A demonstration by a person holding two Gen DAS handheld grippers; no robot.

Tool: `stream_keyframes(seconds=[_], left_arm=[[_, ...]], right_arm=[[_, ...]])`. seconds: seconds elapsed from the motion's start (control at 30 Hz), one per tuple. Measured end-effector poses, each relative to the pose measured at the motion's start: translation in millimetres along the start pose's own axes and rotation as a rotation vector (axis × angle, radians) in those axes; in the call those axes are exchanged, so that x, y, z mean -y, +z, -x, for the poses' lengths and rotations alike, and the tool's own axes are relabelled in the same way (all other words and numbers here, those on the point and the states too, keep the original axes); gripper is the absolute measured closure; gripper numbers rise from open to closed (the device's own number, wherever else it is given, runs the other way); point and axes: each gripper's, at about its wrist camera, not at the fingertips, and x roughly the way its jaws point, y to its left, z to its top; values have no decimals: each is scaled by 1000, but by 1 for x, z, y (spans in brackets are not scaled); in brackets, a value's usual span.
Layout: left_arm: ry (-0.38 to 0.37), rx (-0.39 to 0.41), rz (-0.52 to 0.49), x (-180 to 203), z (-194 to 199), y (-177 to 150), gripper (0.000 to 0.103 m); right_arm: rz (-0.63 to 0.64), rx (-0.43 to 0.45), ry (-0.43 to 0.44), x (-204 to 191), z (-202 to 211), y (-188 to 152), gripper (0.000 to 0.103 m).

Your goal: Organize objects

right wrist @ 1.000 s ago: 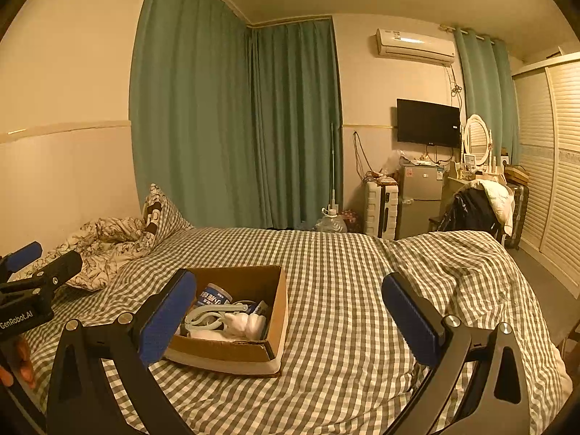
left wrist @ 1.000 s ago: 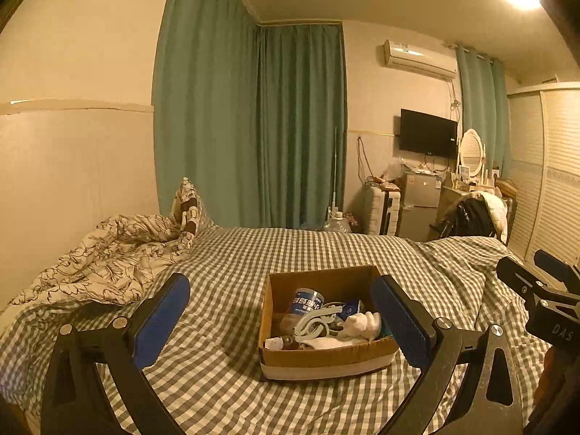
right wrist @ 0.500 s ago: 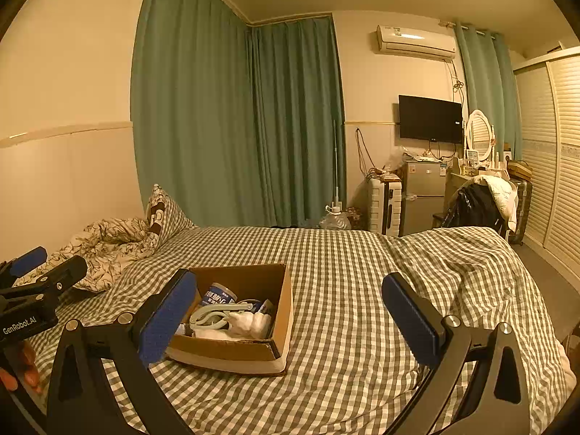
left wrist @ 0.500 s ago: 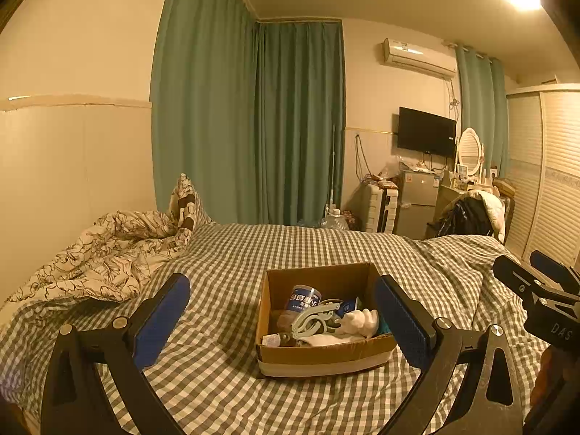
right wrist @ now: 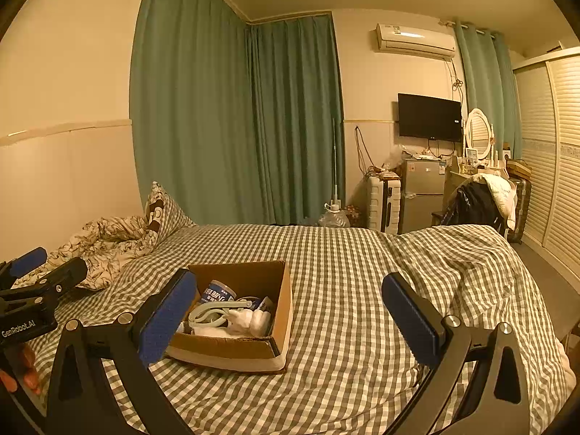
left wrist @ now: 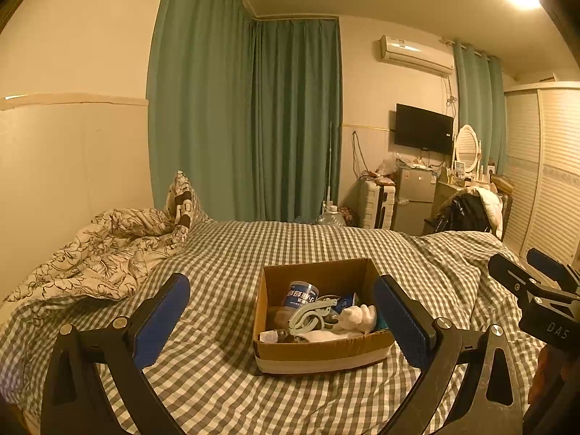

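Note:
An open cardboard box (left wrist: pixel 319 357) sits on the checked bed; it also shows in the right wrist view (right wrist: pixel 282 311). Inside lie a blue-labelled jar (left wrist: pixel 301 293), a pale green clip (left wrist: pixel 308 319), a white crumpled item (left wrist: pixel 357 319) and other small things. My left gripper (left wrist: pixel 281 311) is open and empty, held above the bed just short of the box. My right gripper (right wrist: pixel 290 308) is open and empty, to the right of the box. Each gripper shows at the edge of the other's view: the right one (left wrist: pixel 533 275) and the left one (right wrist: pixel 32 272).
The bed (right wrist: pixel 362 272) carries a crumpled floral quilt (left wrist: pixel 101 250) and a pillow (left wrist: pixel 181 199) at the far left. Green curtains (left wrist: pixel 253 127) hang behind. A suitcase (right wrist: pixel 384 203), small fridge (right wrist: pixel 422 192), chair with clothes (right wrist: pixel 478 199) and wardrobe (right wrist: pixel 558 163) stand to the right.
Both grippers have drifted slightly, so the box sits a little differently in each view. Both stay open and empty.

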Motion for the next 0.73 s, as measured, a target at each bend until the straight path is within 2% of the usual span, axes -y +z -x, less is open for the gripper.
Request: stream_keyframes(seconds=[0.73], left_arm=[[2,-2,-7,-1,-1,-2,0]], right_arm=[[19,-25,-9,-7,-6,-4,0]])
